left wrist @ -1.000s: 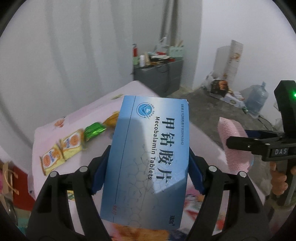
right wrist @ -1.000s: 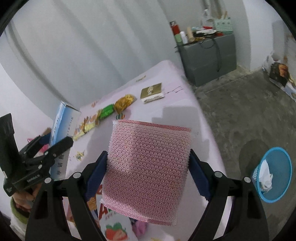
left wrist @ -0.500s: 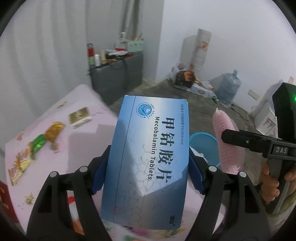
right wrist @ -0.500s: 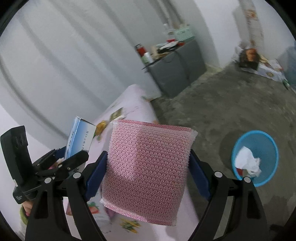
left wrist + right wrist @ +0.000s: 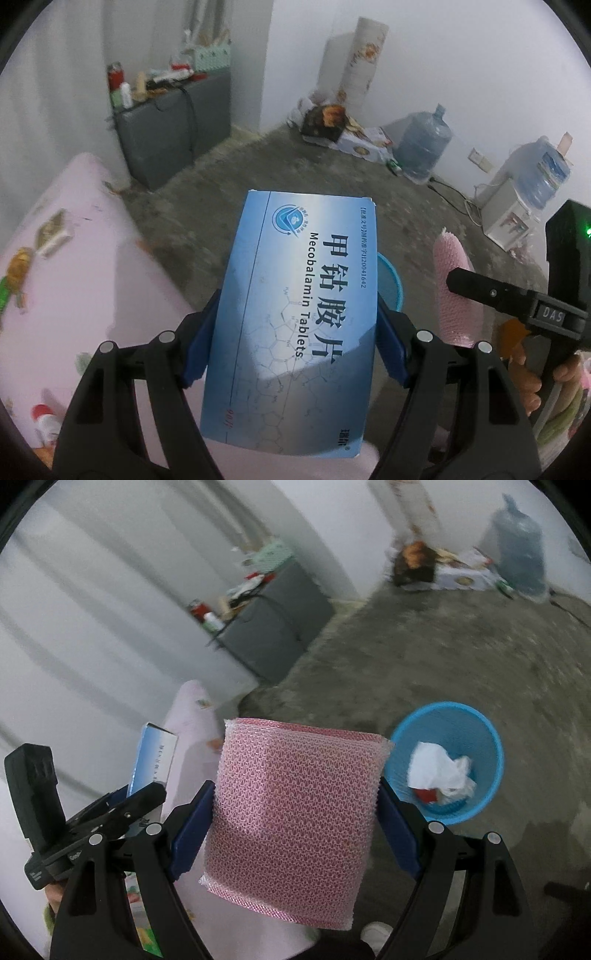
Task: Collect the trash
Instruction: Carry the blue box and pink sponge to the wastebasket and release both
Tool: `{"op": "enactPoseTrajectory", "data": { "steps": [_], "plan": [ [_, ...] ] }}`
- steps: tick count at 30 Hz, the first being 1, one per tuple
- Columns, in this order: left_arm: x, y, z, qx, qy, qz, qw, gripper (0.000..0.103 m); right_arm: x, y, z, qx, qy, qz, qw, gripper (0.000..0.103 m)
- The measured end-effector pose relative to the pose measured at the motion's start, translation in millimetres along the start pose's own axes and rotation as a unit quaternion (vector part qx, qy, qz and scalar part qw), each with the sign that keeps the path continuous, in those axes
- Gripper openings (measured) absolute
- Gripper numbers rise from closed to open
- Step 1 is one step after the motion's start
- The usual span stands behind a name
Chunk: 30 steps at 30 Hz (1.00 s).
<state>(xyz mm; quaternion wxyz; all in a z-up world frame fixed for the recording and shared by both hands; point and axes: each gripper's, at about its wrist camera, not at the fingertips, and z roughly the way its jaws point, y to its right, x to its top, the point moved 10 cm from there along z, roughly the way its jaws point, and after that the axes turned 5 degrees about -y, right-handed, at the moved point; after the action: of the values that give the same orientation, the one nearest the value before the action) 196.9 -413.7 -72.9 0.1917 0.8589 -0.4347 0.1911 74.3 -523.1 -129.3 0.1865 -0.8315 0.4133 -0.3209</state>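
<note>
My left gripper (image 5: 295,328) is shut on a blue Mecobalamin tablet box (image 5: 299,317), held flat off the table's edge, above the floor. My right gripper (image 5: 295,812) is shut on a pink mesh foam pouch (image 5: 295,819); the pouch also shows edge-on in the left wrist view (image 5: 454,295). A blue mesh trash bin (image 5: 480,738) stands on the floor to the right of the pouch, with white crumpled paper (image 5: 439,771) inside. In the left wrist view the box hides most of the bin (image 5: 391,280). The box shows in the right wrist view (image 5: 153,760).
The pink-clothed table (image 5: 66,280) lies to the left with wrappers (image 5: 18,266) and a small packet (image 5: 55,232). A grey cabinet (image 5: 173,122) stands by the wall. Water jugs (image 5: 424,147), boxes (image 5: 347,133) and a dispenser (image 5: 513,218) line the far wall.
Both grippers have swung right, away from the table toward the floor. The blue bin now sits closer and larger beside the pink pouch. Both loads stay gripped.
</note>
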Motion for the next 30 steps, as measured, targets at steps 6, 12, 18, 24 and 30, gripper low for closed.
{"op": "enactPoseTrajectory", "data": {
  "steps": [6,12,18,24,30],
  "plan": [
    [-1,37,61,-0.042,-0.040,-0.020,0.9982,0.071,3,77,21,-0.018,-0.017,0.069,0.997,0.082],
    [2,75,125,-0.066,-0.074,-0.020,0.9949,0.071,7,137,50,-0.015,-0.028,0.137,0.990,0.082],
    [23,113,184,-0.095,-0.085,-0.038,0.9911,0.090,22,202,100,0.008,-0.024,0.225,0.974,0.093],
    [24,110,226,-0.080,-0.092,-0.097,0.9878,0.091,-1,268,156,-0.034,-0.050,0.310,0.949,0.096],
    [18,94,199,-0.086,-0.066,-0.100,0.9891,0.090,-16,263,146,-0.026,-0.011,0.303,0.953,0.096]
  ]
}}
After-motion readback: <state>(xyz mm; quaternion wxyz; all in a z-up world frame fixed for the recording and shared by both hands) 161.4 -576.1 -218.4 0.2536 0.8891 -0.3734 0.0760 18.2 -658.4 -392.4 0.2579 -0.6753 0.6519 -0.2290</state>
